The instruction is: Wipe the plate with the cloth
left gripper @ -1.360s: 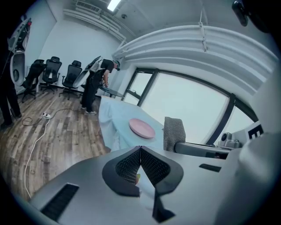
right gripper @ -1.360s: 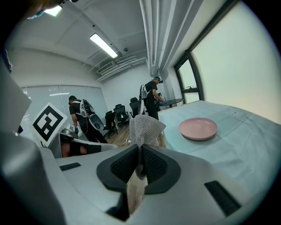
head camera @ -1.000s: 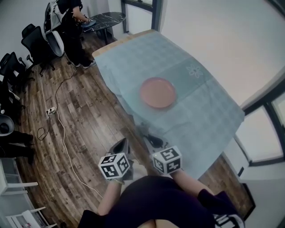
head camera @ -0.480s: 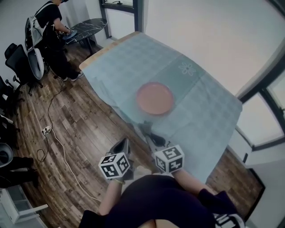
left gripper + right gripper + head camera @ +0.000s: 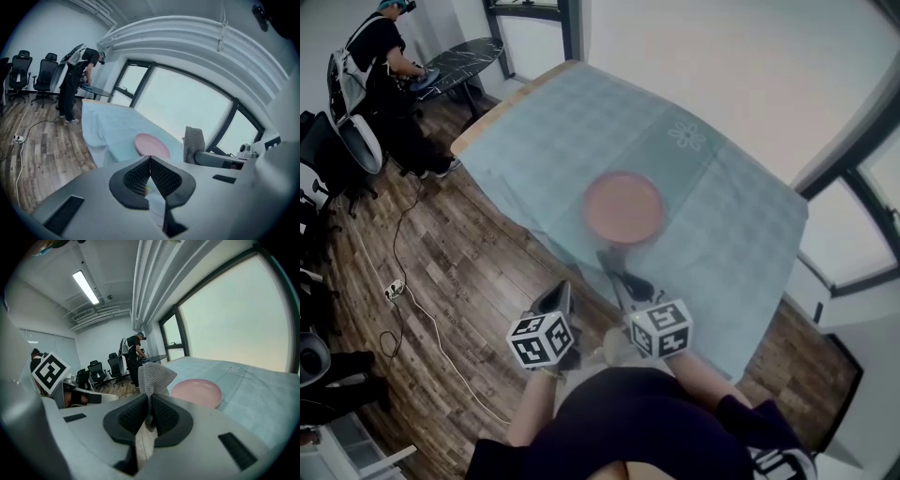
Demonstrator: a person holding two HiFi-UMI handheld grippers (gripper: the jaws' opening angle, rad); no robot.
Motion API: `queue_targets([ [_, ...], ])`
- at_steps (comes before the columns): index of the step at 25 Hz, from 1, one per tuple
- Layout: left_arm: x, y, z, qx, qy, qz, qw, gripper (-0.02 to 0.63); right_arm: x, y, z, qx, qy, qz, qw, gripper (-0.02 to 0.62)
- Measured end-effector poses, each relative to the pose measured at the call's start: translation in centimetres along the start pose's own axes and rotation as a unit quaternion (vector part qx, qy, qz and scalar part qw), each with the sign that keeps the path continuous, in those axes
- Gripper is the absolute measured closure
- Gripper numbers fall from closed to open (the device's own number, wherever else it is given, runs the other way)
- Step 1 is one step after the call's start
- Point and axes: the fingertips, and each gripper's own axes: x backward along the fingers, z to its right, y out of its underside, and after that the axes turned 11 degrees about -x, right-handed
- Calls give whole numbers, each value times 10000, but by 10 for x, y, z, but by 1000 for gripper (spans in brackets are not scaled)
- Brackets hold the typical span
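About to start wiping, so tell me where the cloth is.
The cloth is pinched in the right claw, centre of the right gripper view, short of the plate.

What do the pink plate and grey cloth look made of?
The round pink plate looks smooth, matte, evenly coloured: ceramic or plastic, can't tell. The grey knitted cloth is textile: visible loop texture, creased where the right hand-held gripper pinches it.

Left gripper (image 5: 150, 161) closed, right gripper (image 5: 150, 404) — pinching cloth (image 5: 153, 373)
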Motion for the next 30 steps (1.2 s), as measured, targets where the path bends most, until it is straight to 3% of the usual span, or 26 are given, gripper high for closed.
queue_targets([
  [19, -108, -59, -38, -349, 358, -355, 9981, 592, -97, -69, 58, 12, 407, 1, 9992, 563],
  [30, -183, -60, -59, -313, 611, -941, 9932, 591, -139, -86, 115, -179, 903, -176, 9956, 563],
])
